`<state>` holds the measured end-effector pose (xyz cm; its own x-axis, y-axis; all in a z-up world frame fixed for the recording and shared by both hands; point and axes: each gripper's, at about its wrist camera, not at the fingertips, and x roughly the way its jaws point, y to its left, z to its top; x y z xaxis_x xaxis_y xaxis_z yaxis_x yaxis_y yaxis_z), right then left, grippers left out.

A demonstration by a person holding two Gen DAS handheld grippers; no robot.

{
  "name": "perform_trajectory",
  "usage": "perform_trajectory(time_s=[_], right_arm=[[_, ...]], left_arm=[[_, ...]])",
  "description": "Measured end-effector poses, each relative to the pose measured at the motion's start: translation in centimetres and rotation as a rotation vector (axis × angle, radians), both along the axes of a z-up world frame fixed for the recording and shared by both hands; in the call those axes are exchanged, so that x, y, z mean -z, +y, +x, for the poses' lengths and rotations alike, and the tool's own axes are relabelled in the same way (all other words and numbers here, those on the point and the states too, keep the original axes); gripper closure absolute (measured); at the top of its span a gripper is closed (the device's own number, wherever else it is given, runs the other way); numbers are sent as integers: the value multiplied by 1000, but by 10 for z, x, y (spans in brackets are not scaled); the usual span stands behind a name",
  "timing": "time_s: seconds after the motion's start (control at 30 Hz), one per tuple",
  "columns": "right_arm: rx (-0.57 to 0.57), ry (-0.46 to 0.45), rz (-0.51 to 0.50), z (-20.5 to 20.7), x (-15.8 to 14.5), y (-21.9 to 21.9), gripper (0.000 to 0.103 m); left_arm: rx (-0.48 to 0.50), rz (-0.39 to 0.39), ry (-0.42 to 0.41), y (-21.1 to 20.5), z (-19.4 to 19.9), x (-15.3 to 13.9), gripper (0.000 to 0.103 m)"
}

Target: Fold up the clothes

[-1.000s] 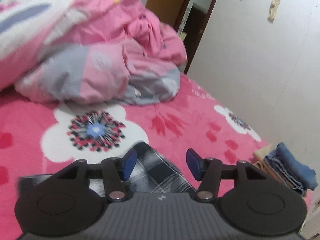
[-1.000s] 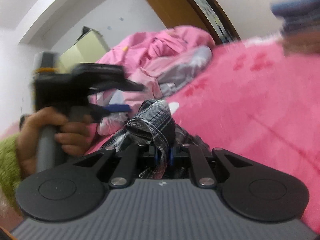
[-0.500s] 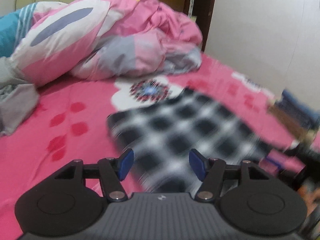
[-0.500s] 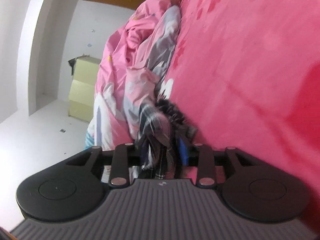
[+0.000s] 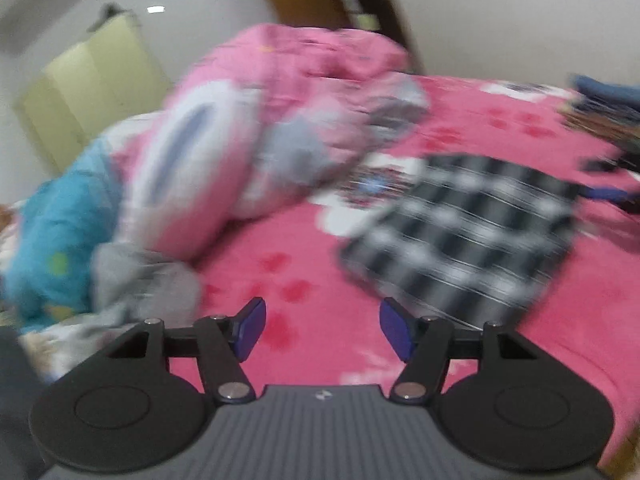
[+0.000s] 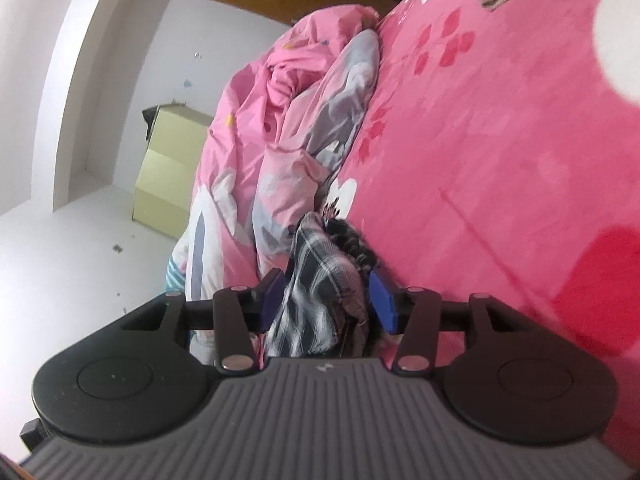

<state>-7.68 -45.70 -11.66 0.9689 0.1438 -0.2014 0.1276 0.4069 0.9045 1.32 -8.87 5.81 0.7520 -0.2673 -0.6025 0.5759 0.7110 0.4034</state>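
Nearest in my left wrist view, my left tongs [image 5: 322, 330] stand apart with nothing between the blue pads [image 5: 251, 326], only pink bed sheet [image 5: 320, 272] beneath them. My log reads them as easing a little wider. Past them, at about two o'clock, the black-and-white checked garment [image 5: 460, 236] lies spread flat on the bed as a folded panel, blurred by motion. At its far right edge, near three o'clock, a dark shape with a blue tip [image 5: 612, 192] touches the cloth; it is too smeared for me to name with certainty. At nine o'clock a grey cloth [image 5: 144, 280] and a teal one [image 5: 60, 232] are bunched at the bed's edge. Further out, from ten to twelve o'clock, a crumpled pink duvet [image 5: 280, 120] is heaped up, with a pale yellow cabinet [image 5: 92, 92] behind it at ten o'clock and stacked clothes [image 5: 608, 108] at two o'clock by the wall.

In my right wrist view the scene is rolled on its side. My right tongs [image 6: 330, 302] are opening, and a bunched edge of the checked garment [image 6: 320, 300] sits between the pads, which no longer pinch it tight. Beyond, the pink sheet [image 6: 500, 160] fills the right half, the duvet [image 6: 296, 120] rises at twelve o'clock, and the yellow cabinet [image 6: 168, 176] stands at ten o'clock.
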Motion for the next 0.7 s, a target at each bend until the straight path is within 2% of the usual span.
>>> perform_trajectory(time_s=[0.07, 0.2, 0.37, 0.47, 0.5, 0.53, 0.57, 0.6, 0.63, 0.7], right_arm=[[-12, 19, -18, 4, -1, 2, 56], [-40, 50, -79, 9, -9, 4, 56], [-84, 73, -151, 18, -19, 3, 56], [-115, 90, -189, 27, -24, 6, 56], [-124, 97, -207, 30, -25, 8, 59], [-134, 105, -229, 32, -26, 11, 62], [-144, 111, -252, 35, -27, 14, 66], [-148, 124, -278, 38, -27, 17, 77], [-151, 139, -305, 40, -28, 19, 90], [-156, 143, -325, 41, -29, 22, 95]], left_arm=[[93, 36, 4, -20, -18, 27, 39], [254, 130, -52, -58, -45, 78, 43], [391, 236, -179, -83, -58, 114, 46], [418, 307, -235, -89, -55, 130, 59], [422, 323, -249, -91, -53, 135, 67], [427, 328, -254, -92, -51, 138, 80], [434, 324, -252, -93, -50, 141, 86], [441, 320, -251, -93, -49, 144, 95], [447, 317, -260, -92, -49, 146, 98], [463, 312, -284, -87, -49, 146, 99]])
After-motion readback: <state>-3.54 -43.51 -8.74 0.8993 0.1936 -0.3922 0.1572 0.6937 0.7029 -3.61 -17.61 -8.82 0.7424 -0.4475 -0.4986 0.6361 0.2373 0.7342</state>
